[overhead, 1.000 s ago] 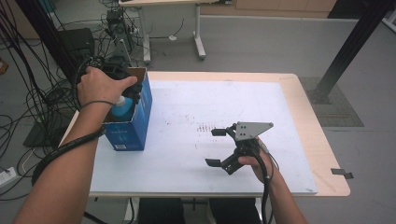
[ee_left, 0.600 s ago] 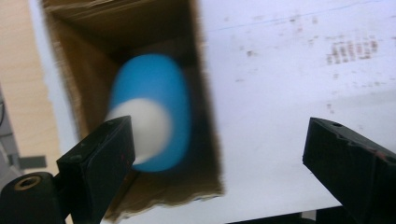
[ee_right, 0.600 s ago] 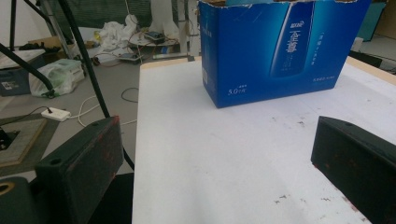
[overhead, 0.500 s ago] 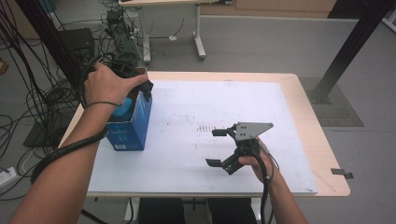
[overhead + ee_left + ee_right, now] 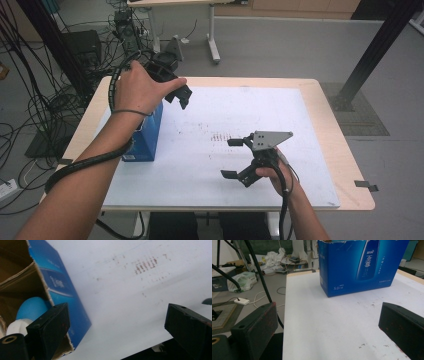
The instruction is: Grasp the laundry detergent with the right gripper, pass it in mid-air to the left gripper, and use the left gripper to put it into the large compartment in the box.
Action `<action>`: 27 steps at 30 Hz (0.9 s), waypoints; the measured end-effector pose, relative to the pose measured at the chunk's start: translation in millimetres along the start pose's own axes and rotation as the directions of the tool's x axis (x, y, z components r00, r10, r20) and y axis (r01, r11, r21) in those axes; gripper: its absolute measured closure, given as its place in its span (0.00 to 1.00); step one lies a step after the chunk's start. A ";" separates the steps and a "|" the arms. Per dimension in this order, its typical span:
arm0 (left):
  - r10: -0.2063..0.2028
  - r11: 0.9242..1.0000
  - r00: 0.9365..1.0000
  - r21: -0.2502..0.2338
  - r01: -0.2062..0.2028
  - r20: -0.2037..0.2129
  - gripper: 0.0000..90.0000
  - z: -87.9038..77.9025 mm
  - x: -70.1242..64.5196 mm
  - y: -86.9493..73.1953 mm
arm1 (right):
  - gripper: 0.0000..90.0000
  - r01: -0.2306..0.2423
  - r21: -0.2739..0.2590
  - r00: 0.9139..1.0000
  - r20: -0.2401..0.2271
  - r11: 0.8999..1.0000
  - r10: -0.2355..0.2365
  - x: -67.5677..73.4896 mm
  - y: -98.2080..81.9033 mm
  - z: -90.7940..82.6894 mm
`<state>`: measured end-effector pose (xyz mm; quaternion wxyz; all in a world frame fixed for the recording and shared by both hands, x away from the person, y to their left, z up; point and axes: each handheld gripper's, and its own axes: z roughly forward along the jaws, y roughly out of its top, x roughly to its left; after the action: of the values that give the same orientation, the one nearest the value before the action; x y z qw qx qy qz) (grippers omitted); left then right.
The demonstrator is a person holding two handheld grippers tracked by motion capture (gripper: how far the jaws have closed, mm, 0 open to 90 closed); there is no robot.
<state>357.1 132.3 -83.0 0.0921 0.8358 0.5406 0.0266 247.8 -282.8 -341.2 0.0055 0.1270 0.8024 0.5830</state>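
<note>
Left claw (image 5: 181, 96) raised, jaws just opened wide, empty; right claw (image 5: 234, 158) low, jaws apart.

Soft, even indoor light falls from overhead, and the white sheet (image 5: 250, 150) on the worktop (image 5: 345, 150) reads bright without harsh glare. In the high view shadows are faint: a pale, blurred one lies under the right hand-held gripper (image 5: 235, 157), and the blue box (image 5: 147, 135) darkens the sheet just beside it. That view is a little soft and grainy, with the floor dimmer than the sheet. The left gripper view is smeared by motion blur; the reddish marks (image 5: 146, 263) look streaked, and the inside of the box (image 5: 15, 277) is in brown shade. The right gripper view is sharper on the box's print (image 5: 368, 261), while the near black jaws are out of focus and the background bends at the edges.
</note>
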 end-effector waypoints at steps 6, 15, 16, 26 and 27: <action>0.104 0.995 0.995 0.009 -0.104 0.005 0.06 2.7 -32.4 -1.2 | 0.03 -0.007 -0.002 1.000 0.006 1.000 0.007 -0.7 -2.3 -2.6; 0.212 0.977 0.977 0.021 -0.212 0.038 0.06 9.5 -64.6 -6.4 | 0.03 -0.018 0.006 1.000 0.011 1.000 0.018 -1.1 -4.2 -4.2; 0.212 0.977 0.977 0.021 -0.212 0.038 0.06 9.5 -64.6 -6.4 | 0.03 -0.018 0.006 1.000 0.011 1.000 0.018 -1.1 -4.2 -4.2; 0.285 0.956 0.957 0.053 -0.288 0.055 0.06 23.8 -85.3 -23.3 | 0.03 -0.027 0.013 0.999 0.025 1.000 0.027 -3.7 -8.3 -11.3; 0.285 0.956 0.957 0.053 -0.288 0.055 0.06 23.8 -85.3 -23.3 | 0.03 -0.027 0.013 0.999 0.025 1.000 0.027 -3.7 -8.3 -11.3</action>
<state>304.2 61.2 -105.8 0.0745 0.9081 0.4121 0.0040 248.0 -296.5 -345.9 0.0067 0.1452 0.8043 0.5762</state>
